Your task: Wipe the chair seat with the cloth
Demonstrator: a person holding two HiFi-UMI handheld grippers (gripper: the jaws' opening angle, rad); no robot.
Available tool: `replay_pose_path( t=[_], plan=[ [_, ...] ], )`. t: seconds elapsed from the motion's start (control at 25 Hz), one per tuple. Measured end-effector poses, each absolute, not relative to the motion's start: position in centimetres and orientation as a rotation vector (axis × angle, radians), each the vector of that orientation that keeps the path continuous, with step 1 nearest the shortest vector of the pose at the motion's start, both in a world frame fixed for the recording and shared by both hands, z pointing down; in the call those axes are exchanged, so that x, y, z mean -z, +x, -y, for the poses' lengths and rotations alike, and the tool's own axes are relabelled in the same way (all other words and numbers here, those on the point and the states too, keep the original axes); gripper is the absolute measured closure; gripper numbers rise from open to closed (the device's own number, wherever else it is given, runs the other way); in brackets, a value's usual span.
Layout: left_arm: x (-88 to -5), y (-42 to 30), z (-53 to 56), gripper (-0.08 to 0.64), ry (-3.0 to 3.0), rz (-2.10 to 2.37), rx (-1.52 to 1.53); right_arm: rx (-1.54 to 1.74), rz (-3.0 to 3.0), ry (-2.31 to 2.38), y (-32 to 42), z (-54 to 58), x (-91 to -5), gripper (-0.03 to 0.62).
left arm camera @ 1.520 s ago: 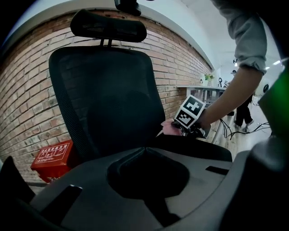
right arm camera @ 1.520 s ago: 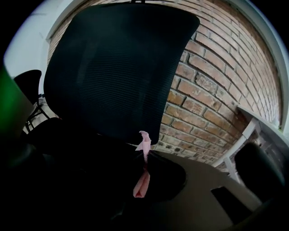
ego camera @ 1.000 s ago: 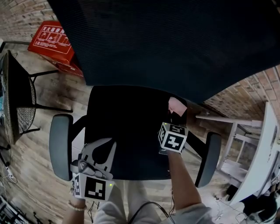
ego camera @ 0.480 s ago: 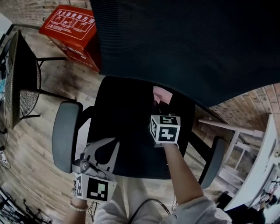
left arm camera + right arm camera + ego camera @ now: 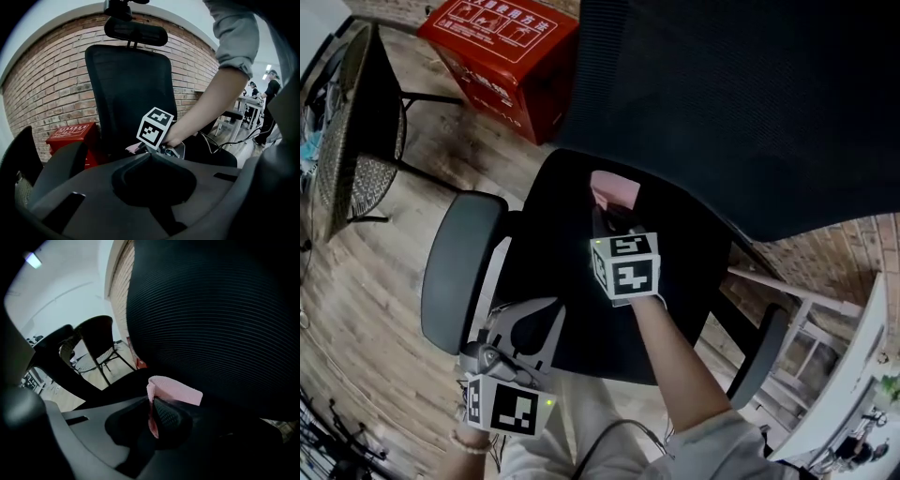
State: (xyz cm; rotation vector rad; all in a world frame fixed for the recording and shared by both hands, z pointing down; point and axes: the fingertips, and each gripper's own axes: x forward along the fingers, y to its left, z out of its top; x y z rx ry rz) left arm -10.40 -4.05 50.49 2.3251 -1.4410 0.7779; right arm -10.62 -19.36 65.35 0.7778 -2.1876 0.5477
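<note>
A black office chair fills the head view, its seat (image 5: 562,281) below the tall mesh backrest (image 5: 741,103). A folded pink cloth (image 5: 614,189) lies against the back of the seat, close under the backrest. My right gripper (image 5: 612,217), topped by its marker cube, is shut on the cloth, which it presses to the seat. The right gripper view shows the pink cloth (image 5: 174,391) pinched in the right gripper (image 5: 151,403), with the backrest (image 5: 215,319) right behind. My left gripper (image 5: 534,317) hovers at the seat's front left edge, shut and empty, as the left gripper view (image 5: 151,154) confirms.
Grey armrests (image 5: 461,267) (image 5: 759,354) flank the seat. A red box (image 5: 502,42) stands on the wooden floor at the back left, next to a black mesh chair (image 5: 352,131). A white rack (image 5: 825,366) stands to the right.
My right gripper has slid the pink cloth leftward along the back of the seat. The left gripper has stayed at the front left edge.
</note>
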Motion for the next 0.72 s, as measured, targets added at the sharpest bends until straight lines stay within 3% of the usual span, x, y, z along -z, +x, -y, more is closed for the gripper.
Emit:
replay_pose_path(
  t=[0.36,0.72],
  plan=[
    [-50.1,-10.9,3.1,0.541,2.303,1.47,-0.74,-0.53,2.285,0.541,-17.4,15.4,-64.3,0.543],
    [-49.8,-11.3,2.9,0.541,2.307,1.463,-0.743,-0.558,2.247,0.598,-16.8,14.9,-65.3,0.542]
  ],
)
